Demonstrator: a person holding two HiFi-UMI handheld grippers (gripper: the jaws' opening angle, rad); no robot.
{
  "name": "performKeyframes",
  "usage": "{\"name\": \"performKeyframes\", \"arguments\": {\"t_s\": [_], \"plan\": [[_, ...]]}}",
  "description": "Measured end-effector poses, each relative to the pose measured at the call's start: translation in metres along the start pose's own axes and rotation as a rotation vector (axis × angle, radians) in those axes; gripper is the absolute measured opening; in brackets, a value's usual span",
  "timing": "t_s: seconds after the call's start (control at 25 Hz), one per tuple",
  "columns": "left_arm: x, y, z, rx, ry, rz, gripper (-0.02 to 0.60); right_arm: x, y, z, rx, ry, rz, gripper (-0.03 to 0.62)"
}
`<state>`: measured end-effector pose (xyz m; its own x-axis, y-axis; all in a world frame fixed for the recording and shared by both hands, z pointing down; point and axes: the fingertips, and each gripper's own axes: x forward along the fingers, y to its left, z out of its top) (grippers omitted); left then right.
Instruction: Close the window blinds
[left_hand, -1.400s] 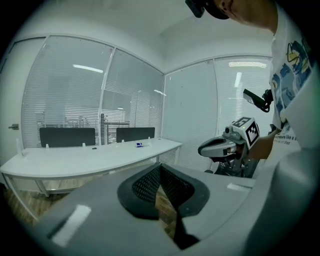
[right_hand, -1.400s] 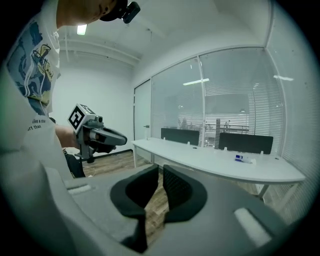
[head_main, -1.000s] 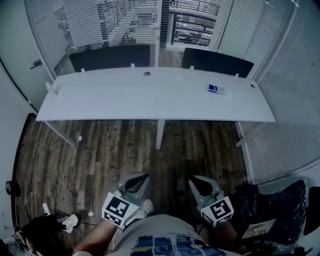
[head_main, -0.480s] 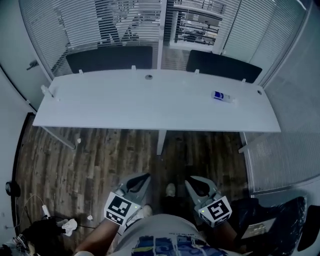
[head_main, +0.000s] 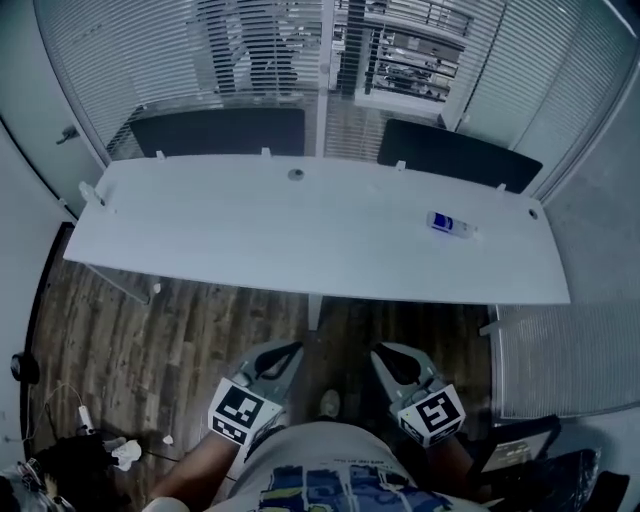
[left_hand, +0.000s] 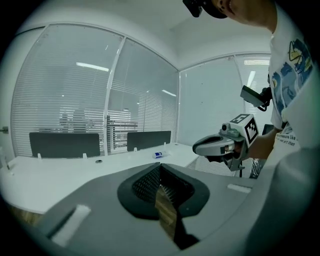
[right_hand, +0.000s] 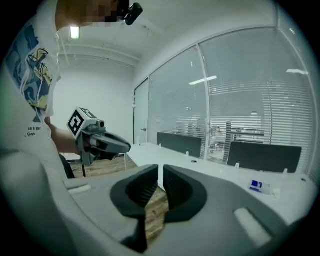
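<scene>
Glass walls hung with blinds (head_main: 130, 70) close off the far side of this office. A long white desk (head_main: 300, 240) runs across in front of them, over a dark wood floor (head_main: 150, 330). You stand on the near side of the desk, so its full depth lies between you and the blinds. In the middle stretch, the slats are tilted enough that you can see shelving and furniture in the next room through them. The stretches to either side look much more closed.

Two dark panels (head_main: 220, 132) stand upright along the back edge of the desk. A small blue and white bottle (head_main: 448, 224) lies on the desktop towards its right end. A round cable hole (head_main: 296, 174) sits near the back edge at the middle.

You hold both tools low and close to your body, pointing forward over the floor. They are short of the desk's near edge and well apart from the blinds. Your left gripper (head_main: 285, 350) is clenched, its tips meeting with nothing between them. Your right gripper (head_main: 385, 352) has its jaws a thin slit apart, and that slit is empty too. The two grippers sit side by side, apart from each other. The toe of your shoe (head_main: 328, 403) shows between them.

At the lower left, a crumpled scrap of paper (head_main: 125, 455) lies on the floor beside some cables.
</scene>
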<state>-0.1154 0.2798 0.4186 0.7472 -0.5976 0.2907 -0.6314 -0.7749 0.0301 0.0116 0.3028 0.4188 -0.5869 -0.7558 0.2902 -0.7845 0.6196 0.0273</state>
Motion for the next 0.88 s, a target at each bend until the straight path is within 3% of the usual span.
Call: {"name": "performKeyframes", "arguments": {"t_s": [0.4, 0.88], "plan": [[0.058, 0.011, 0.017, 0.004, 0.008, 0.023, 0.005, 0.019, -0.06, -0.007, -0.001, 0.013, 0.034, 0.02], [0.094, 0.089, 0.032, 0.012, -0.012, -0.032, 0.005, 0.088, -0.09, 0.011, 0.007, 0.03, -0.03, 0.019]]}}
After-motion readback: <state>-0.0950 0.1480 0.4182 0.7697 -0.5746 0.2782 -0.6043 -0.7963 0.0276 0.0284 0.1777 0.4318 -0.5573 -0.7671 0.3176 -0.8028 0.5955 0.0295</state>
